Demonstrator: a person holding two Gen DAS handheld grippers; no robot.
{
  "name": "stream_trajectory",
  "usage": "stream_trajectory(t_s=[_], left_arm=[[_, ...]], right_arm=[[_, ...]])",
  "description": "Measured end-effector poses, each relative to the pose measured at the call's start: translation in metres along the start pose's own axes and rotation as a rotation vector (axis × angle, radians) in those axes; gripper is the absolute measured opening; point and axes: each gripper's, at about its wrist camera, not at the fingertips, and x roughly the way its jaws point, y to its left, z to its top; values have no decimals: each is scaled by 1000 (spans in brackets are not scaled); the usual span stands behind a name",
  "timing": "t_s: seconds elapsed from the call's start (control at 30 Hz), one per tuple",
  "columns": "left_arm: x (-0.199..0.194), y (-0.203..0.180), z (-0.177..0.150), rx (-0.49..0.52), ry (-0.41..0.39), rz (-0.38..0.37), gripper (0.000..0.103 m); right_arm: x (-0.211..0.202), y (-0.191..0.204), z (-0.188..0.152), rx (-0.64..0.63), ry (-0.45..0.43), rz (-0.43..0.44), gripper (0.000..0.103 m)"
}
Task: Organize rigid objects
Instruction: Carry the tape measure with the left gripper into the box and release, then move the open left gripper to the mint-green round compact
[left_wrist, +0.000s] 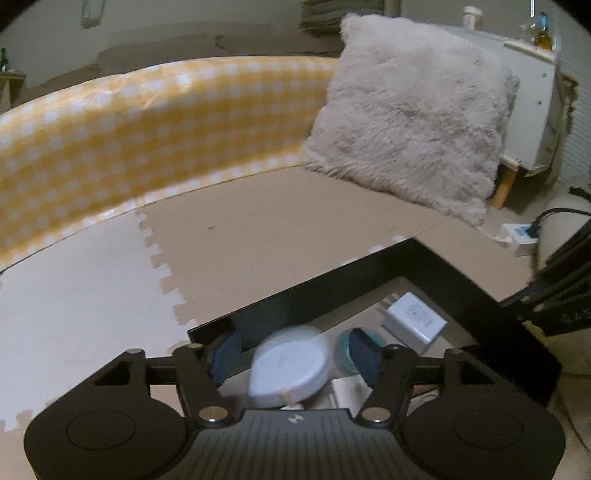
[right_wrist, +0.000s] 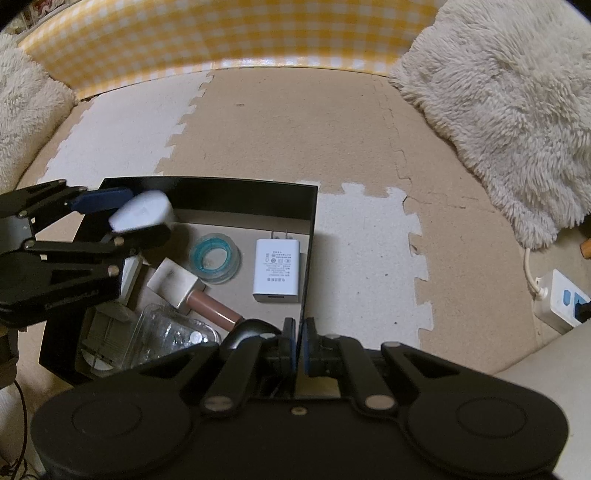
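A black open box (right_wrist: 310, 221) sits on the foam floor mat and holds a white charger (right_wrist: 277, 271), a tape roll (right_wrist: 214, 258), a silver-capped brown tube (right_wrist: 212, 304) and a clear plastic case (right_wrist: 166, 338). My left gripper (left_wrist: 291, 354) is open over the box; a blurred white round tape measure (left_wrist: 290, 371) lies loose between its fingers, also visible in the right wrist view (right_wrist: 142, 216). My right gripper (right_wrist: 299, 345) is shut on the box's right wall (left_wrist: 480, 314).
A yellow checked cushion edge (left_wrist: 147, 122) runs along the back. A fluffy grey pillow (left_wrist: 410, 107) leans at the right. A white power strip (right_wrist: 561, 299) with cable lies on the floor right of the mat.
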Motion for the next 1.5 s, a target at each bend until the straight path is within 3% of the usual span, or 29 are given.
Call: stream_trajectory(t_s=[0.53, 0.7, 0.97, 1.07, 1.5], left_arm=[[-20, -5, 7, -39, 79, -82, 82], [-27, -9, 7, -32, 92, -81, 85], [-43, -12, 11, -32, 96, -51, 103], [-50, -11, 14, -37, 104, -43, 103], [-96, 5, 31, -89, 0, -8, 103]], right_arm=[[0, 0, 0, 4, 1, 4, 4], [0, 0, 0, 3, 0, 4, 4], [0, 0, 0, 4, 0, 5, 4], [0, 0, 0, 5, 0, 6, 4], [0, 0, -1, 6, 0, 7, 4]])
